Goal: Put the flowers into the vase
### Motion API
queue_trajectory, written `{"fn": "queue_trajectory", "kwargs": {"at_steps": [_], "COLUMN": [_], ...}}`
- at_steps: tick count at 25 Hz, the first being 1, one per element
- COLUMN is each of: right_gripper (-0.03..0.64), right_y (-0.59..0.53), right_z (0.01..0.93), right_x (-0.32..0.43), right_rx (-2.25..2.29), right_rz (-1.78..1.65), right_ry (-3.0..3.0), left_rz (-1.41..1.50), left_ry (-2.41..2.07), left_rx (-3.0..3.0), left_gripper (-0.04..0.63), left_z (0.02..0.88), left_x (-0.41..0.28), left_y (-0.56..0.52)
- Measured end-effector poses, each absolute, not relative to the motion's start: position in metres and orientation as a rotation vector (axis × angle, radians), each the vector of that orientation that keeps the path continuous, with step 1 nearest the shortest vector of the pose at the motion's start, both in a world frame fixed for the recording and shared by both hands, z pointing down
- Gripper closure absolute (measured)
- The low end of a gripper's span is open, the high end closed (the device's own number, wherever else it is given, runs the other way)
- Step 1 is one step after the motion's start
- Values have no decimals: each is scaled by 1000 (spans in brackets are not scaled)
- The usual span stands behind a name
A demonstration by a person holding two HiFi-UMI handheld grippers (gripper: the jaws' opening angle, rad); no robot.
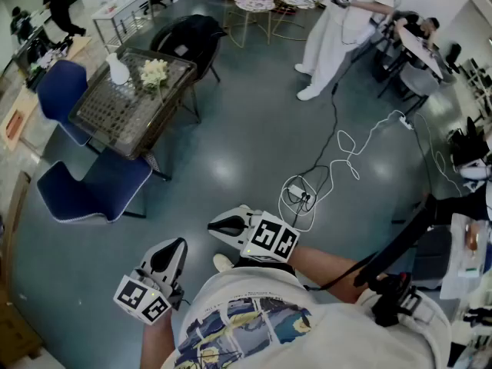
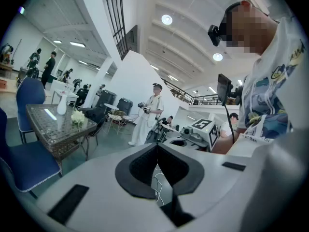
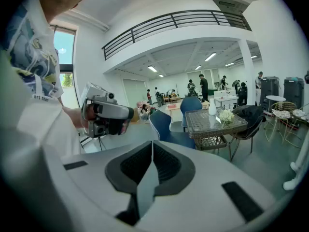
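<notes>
Far off at the upper left of the head view, a white vase (image 1: pixel 118 69) stands on a glass-topped wicker table (image 1: pixel 104 118), with a bunch of pale flowers (image 1: pixel 154 72) beside it. Both gripper views show them too, small: the vase (image 2: pixel 61 105) (image 3: pixel 212 107) and the flowers (image 2: pixel 77 117) (image 3: pixel 226 115). My left gripper (image 1: pixel 174 246) and right gripper (image 1: pixel 218 225) are held close to my body, well short of the table. In their own views the left gripper (image 2: pixel 157 146) and the right gripper (image 3: pixel 152 144) are shut, nothing between the jaws.
Two blue chairs (image 1: pixel 96 187) (image 1: pixel 58 87) and a black chair (image 1: pixel 188 41) surround the table. White cables and a power strip (image 1: pixel 300 194) lie on the grey floor ahead. A person in white (image 1: pixel 334 29) stands at the back near round tables (image 1: pixel 254 4).
</notes>
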State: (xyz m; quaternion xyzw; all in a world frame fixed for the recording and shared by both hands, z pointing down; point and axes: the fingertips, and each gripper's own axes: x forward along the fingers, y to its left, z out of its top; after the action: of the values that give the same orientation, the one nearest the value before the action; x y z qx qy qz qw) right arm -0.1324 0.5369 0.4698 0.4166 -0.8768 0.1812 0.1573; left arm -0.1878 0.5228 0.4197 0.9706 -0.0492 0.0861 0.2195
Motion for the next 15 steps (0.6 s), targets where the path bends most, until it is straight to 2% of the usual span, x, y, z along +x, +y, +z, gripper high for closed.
{"fn": "queue_trajectory", "kwargs": {"at_steps": [4, 15], "right_gripper": [598, 597], "right_y": [530, 477], "right_z": [478, 489], "right_x": [-118, -51], "right_rx": [1069, 1088], "right_rz": [504, 539], "right_ry": [-2568, -2571], "left_rz": [255, 289], "left_ry": [-237, -225], "left_rx": [2672, 2676], "left_gripper": [586, 586], "left_z": [432, 440], "left_x": [-166, -100], "left_y": [519, 471]}}
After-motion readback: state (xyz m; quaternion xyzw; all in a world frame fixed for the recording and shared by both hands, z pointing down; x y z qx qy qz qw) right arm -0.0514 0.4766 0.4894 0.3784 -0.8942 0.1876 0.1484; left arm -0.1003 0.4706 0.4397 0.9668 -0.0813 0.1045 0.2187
